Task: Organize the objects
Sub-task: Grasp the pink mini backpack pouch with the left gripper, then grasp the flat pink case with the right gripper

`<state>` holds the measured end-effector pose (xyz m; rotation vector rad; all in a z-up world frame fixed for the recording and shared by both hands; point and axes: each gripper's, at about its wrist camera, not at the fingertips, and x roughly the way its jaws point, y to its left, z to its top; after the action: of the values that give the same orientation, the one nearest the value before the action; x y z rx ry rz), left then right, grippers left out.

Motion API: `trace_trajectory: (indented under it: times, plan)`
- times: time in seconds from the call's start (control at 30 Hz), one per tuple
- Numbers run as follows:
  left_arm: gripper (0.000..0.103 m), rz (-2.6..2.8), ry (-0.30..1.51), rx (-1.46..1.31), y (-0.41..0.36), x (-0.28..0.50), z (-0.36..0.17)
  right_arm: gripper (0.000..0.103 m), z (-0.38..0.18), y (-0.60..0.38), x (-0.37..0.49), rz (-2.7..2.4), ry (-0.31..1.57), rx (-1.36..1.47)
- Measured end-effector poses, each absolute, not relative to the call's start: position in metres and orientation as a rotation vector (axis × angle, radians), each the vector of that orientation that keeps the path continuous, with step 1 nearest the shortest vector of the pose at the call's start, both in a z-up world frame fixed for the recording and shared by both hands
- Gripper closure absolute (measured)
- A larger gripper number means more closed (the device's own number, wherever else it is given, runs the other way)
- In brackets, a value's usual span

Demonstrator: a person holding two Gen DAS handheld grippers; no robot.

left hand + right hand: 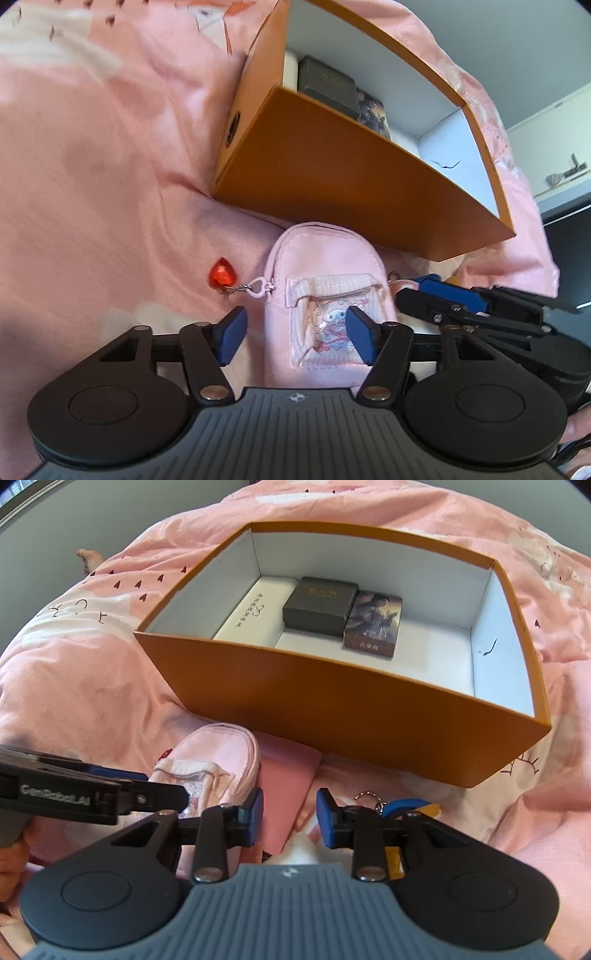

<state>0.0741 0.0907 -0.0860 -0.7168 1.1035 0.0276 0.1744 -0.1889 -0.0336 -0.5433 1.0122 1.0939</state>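
Observation:
A small pink backpack pouch (325, 295) with a cartoon print and a red heart charm (222, 276) lies on the pink bedding in front of an open orange box (332, 177). My left gripper (295, 332) is open, its jaws on either side of the pouch's lower part. The box (332, 709) holds a white box (255, 609), a dark grey box (319, 605) and a picture card box (375, 620). My right gripper (290, 818) is open and empty above a pink flat case (291, 786), beside the pouch (214, 764). It shows in the left wrist view (454, 299).
A key ring with blue and yellow tags (399, 806) lies behind my right gripper's right finger. Pink patterned bedding (92, 166) covers everything around. A bare foot (88, 559) shows at the far left. A grey wall and shelf (561, 147) stand beyond the bed.

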Motion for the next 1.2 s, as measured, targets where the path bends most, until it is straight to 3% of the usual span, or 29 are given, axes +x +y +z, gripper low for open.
trace_trajectory:
  times: [0.23, 0.3, 0.63, 0.7, 0.77, 0.93, 1.2]
  plan:
    - [0.079, 0.038, 1.076, -0.689, 0.088, 0.073, -0.080, 0.070, -0.045, -0.186, 0.181, 1.091, 1.067, -0.532]
    - [0.082, 0.064, 1.050, -0.648, 0.087, 0.068, -0.069, 0.070, -0.046, -0.185, 0.181, 1.094, 1.070, -0.534]
    - [0.085, 0.211, 0.959, -0.374, 0.094, 0.057, -0.026, 0.068, -0.041, -0.162, 0.169, 1.148, 1.043, -0.585]
    - [0.085, 0.231, 0.964, -0.364, 0.097, 0.056, -0.028, 0.062, -0.043, -0.152, 0.163, 1.164, 1.041, -0.614]
    - [0.085, 0.240, 0.970, -0.366, 0.100, 0.056, -0.031, 0.049, -0.047, -0.142, 0.155, 1.169, 1.040, -0.650]
    - [0.085, 0.240, 0.973, -0.379, 0.104, 0.054, -0.036, 0.042, -0.064, -0.122, 0.147, 1.141, 1.070, -0.732]
    - [0.085, 0.236, 0.984, -0.390, 0.107, 0.054, -0.044, 0.019, -0.095, -0.098, 0.131, 1.065, 0.992, -0.925]
